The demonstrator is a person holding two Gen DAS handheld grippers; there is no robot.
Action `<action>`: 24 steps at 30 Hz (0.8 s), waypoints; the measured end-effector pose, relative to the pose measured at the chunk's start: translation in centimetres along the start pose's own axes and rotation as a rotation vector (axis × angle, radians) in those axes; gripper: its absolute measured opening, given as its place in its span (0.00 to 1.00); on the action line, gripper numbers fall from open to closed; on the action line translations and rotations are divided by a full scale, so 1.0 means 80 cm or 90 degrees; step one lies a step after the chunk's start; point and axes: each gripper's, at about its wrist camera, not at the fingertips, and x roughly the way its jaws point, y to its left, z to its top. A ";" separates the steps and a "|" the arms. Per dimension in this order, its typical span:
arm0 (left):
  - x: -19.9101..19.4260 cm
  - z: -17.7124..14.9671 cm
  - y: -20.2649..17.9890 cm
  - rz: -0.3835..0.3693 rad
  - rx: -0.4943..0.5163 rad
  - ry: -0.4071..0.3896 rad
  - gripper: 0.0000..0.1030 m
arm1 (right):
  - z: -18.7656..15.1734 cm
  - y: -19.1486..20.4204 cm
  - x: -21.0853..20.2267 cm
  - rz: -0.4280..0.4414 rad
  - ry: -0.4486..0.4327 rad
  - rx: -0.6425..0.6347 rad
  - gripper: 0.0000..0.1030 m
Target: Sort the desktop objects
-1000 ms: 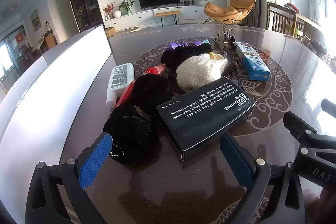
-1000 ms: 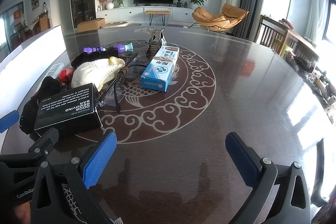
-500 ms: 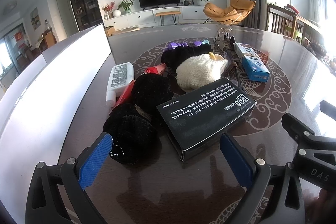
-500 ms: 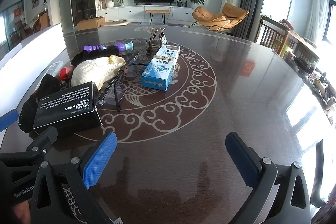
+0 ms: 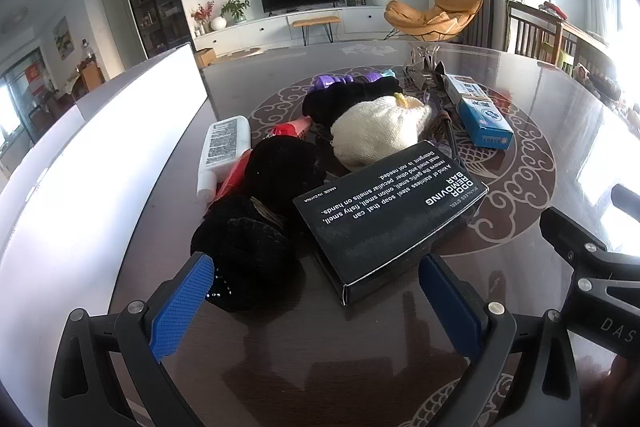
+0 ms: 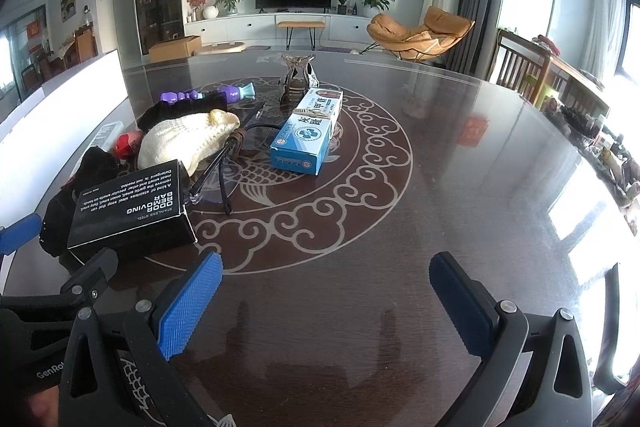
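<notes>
Both tongs (image 5: 316, 299) (image 6: 332, 295) agape; black box (image 5: 392, 215) apparently untouched.

On the worktop (image 6: 460, 187) lie two boxes: one black box (image 5: 390, 217) and one blue box (image 6: 308, 135). There is one white bottle (image 5: 224, 151), one red tube (image 5: 294, 127), one cream knit hat (image 5: 380, 135), one pair of glasses (image 6: 228, 167) and one purple toy (image 6: 208, 94). The black cloth pieces (image 5: 256, 227) cannot be counted. Two tongs show, the left (image 5: 316, 303) and the right (image 6: 326, 301).
</notes>
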 end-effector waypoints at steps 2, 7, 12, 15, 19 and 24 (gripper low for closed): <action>0.000 0.000 0.000 0.000 -0.001 0.000 1.00 | 0.000 0.000 0.000 0.000 0.000 0.000 1.00; 0.001 0.000 0.000 -0.003 -0.001 0.003 1.00 | -0.001 -0.001 0.001 0.001 0.000 0.000 1.00; 0.002 0.000 0.000 -0.003 -0.001 0.002 1.00 | -0.001 -0.001 0.001 0.001 0.001 0.000 1.00; 0.002 0.000 0.000 -0.004 -0.001 0.002 1.00 | -0.001 -0.001 0.001 0.001 0.001 0.000 1.00; 0.002 0.000 0.000 -0.004 -0.001 0.003 1.00 | -0.001 -0.001 0.001 0.001 0.001 0.000 1.00; 0.002 0.000 0.000 -0.004 -0.001 0.003 1.00 | -0.001 -0.001 0.000 0.001 0.001 0.000 1.00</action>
